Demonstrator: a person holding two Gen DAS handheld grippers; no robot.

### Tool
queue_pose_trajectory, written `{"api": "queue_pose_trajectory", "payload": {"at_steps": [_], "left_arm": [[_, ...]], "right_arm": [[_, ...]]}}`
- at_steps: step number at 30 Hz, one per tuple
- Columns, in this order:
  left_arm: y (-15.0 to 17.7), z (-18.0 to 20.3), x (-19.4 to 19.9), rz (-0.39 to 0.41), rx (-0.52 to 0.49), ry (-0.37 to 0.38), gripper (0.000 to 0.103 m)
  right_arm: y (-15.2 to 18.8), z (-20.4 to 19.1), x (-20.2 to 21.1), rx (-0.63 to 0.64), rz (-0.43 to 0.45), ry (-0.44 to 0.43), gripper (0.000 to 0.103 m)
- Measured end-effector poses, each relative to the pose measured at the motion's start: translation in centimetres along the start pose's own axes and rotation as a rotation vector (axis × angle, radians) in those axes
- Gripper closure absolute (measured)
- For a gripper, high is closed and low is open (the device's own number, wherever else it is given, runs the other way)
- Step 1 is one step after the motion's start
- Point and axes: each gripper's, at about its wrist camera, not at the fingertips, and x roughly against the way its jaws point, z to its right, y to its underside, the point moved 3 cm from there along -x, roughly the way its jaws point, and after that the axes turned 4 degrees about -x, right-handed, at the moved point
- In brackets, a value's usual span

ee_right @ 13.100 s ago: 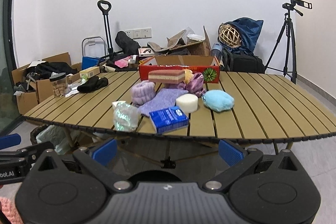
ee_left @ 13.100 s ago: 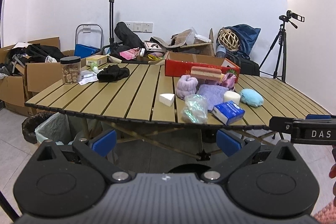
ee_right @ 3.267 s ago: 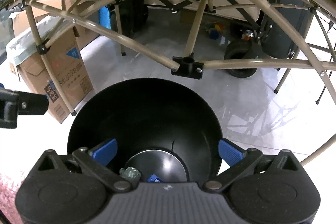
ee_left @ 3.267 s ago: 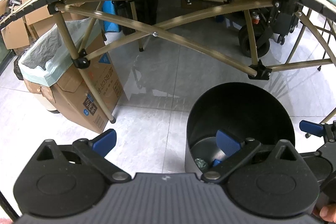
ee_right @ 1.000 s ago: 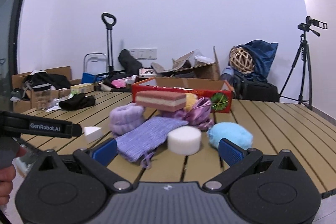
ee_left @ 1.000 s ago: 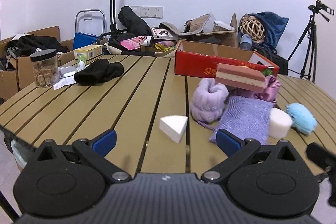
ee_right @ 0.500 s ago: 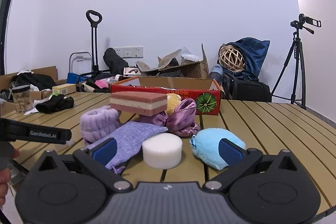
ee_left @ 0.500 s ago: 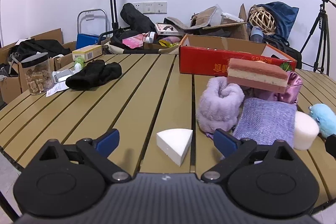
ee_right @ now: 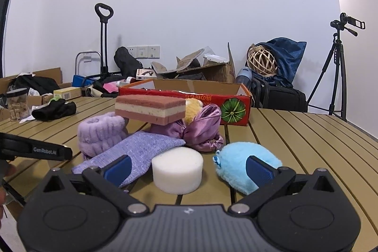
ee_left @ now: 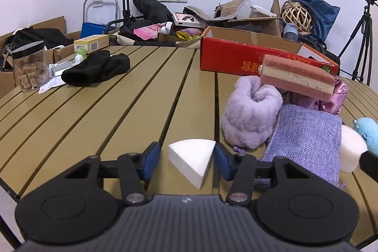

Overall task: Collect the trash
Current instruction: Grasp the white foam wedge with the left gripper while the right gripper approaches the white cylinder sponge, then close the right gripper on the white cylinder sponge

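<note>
Left wrist view: your left gripper (ee_left: 186,158), jaws just narrowed, brackets white wedge-shaped foam piece (ee_left: 192,161); right gripper (ee_right: 189,169) wide, empty. White round foam puck (ee_right: 177,169) remains.

Left tongs (ee_left: 186,157) low, jaws just narrowed, closing; right tongs (ee_right: 189,168) spread wide, roughly level.
</note>
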Motion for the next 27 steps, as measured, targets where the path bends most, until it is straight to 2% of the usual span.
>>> {"api": "queue_pose_trajectory", "payload": {"at_steps": [1,4,13,19,21,25,27], "left_arm": [[0.0,0.0,0.0,0.004,0.004,0.006,0.062],[-0.1,-0.2,0.1,0.013,0.014,0.019,0.069],[-0.3,-0.7,2.0,0.074,0.006,0.005,0.07],[-0.1,-1.3,2.9,0.087,0.011,0.003,0.07],[-0.1,-1.5,3.2,0.09,0.012,0.005,0.07],[0.0,-2.0,3.5,0.095,0.013,0.003,0.07],[0.0,-2.2,3.5,0.094,0.015,0.003,0.07]], "right_arm": [[0.0,0.0,-0.1,0.0,-0.003,0.001,0.0],[0.2,0.0,-0.6,-0.008,-0.013,0.001,0.0],[0.3,0.1,-2.2,-0.016,-0.036,-0.003,0.002],[0.4,-0.3,-2.6,-0.014,-0.045,-0.005,0.017],[0.4,-0.4,-2.6,-0.016,-0.042,-0.002,0.025],[0.5,-0.7,-2.9,-0.009,-0.043,-0.004,0.035],[0.5,-0.8,-3.0,-0.009,-0.044,-0.006,0.044]]}}
